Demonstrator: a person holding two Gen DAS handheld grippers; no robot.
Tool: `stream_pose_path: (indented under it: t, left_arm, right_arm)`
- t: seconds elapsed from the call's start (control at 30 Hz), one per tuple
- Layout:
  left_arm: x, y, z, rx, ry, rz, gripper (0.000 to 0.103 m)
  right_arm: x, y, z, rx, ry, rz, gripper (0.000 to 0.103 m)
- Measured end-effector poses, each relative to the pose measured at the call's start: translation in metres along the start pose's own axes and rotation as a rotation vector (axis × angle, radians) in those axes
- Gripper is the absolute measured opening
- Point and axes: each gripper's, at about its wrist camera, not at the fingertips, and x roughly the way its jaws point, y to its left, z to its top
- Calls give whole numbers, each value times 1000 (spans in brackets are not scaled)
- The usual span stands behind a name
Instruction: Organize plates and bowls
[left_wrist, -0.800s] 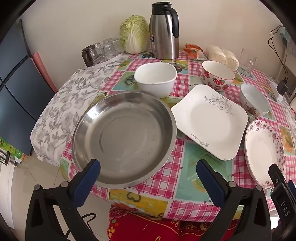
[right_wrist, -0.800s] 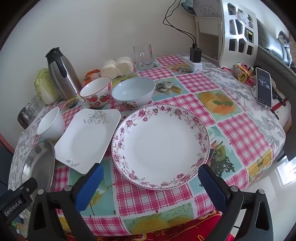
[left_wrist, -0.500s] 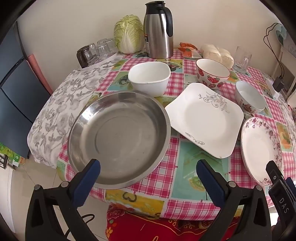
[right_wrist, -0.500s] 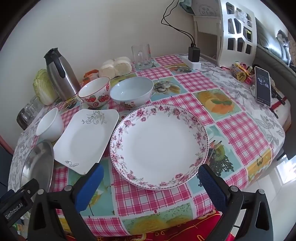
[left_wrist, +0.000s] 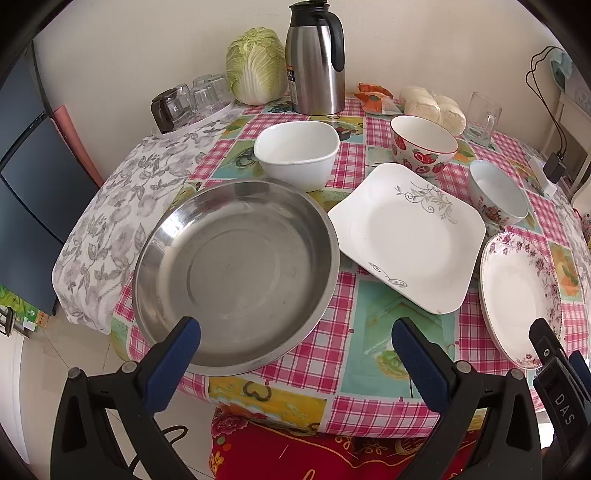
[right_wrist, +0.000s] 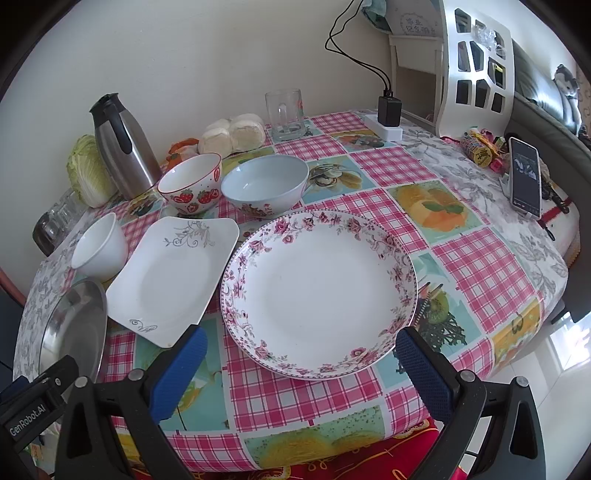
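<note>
On the checked tablecloth lie a round steel pan (left_wrist: 236, 273) (right_wrist: 72, 332), a square white plate (left_wrist: 406, 236) (right_wrist: 173, 273) and a round floral plate (right_wrist: 317, 291) (left_wrist: 521, 299). Behind them stand a square white bowl (left_wrist: 297, 153) (right_wrist: 99, 245), a strawberry bowl (left_wrist: 423, 144) (right_wrist: 192, 184) and a pale blue bowl (left_wrist: 496, 192) (right_wrist: 264, 186). My left gripper (left_wrist: 295, 347) is open and empty, at the pan's near rim. My right gripper (right_wrist: 301, 365) is open and empty, at the floral plate's near rim.
At the back stand a steel thermos (left_wrist: 314, 59), a cabbage (left_wrist: 255, 66), upturned glasses (left_wrist: 192, 99), buns (right_wrist: 232, 134) and a glass mug (right_wrist: 286, 114). A power strip with a charger (right_wrist: 388, 118) and a phone (right_wrist: 524, 177) sit to the right. The table edge (right_wrist: 295, 450) is just ahead of my grippers.
Both grippers have shifted slightly, so the dishes slide a little in view. Nothing on the table has moved and both grippers stay open.
</note>
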Motion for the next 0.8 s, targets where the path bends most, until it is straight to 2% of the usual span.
stream_pose_path:
  t: [0.8]
  left_arm:
    - [1,-1,0,7,12,-7,103]
  right_arm:
    - [2,-1,0,-2,4,-11,103]
